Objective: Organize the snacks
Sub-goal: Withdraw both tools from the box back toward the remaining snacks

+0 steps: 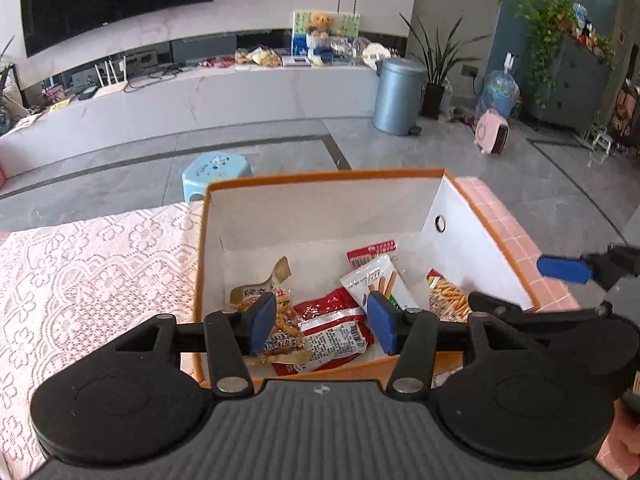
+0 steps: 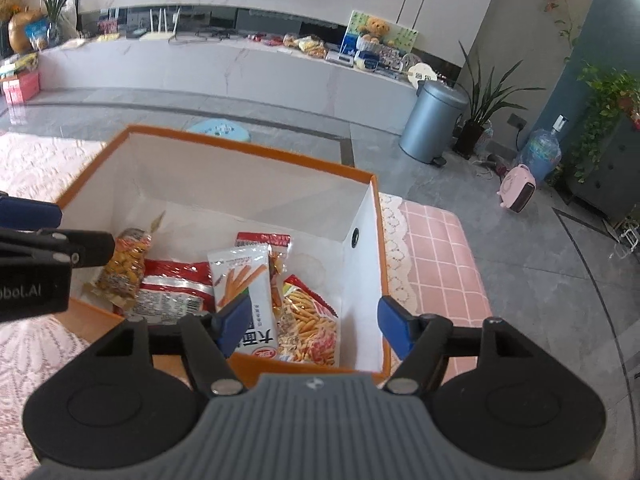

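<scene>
An orange-rimmed box with white inner walls (image 1: pixel 320 216) (image 2: pixel 240 184) stands on the lace-covered table and holds several snack packs. Inside lie a brown peanut pack (image 1: pixel 282 320) (image 2: pixel 122 268), a red pack (image 1: pixel 332 320) (image 2: pixel 172 284), a white stick-biscuit pack (image 1: pixel 376 276) (image 2: pixel 244 280) and a fries pack (image 1: pixel 446 296) (image 2: pixel 310 324). My left gripper (image 1: pixel 322 322) is open and empty over the box's near edge. My right gripper (image 2: pixel 314 324) is open and empty over the box's near right corner. The right gripper's blue finger (image 1: pixel 564 268) shows at the right of the left wrist view.
The table has a pink lace cloth (image 1: pixel 92 272) and a pink checked mat (image 2: pixel 436 256) right of the box. Beyond the table are a blue stool (image 1: pixel 218 170), a grey bin (image 2: pixel 434 122), plants and a long white TV bench (image 2: pixel 224 68).
</scene>
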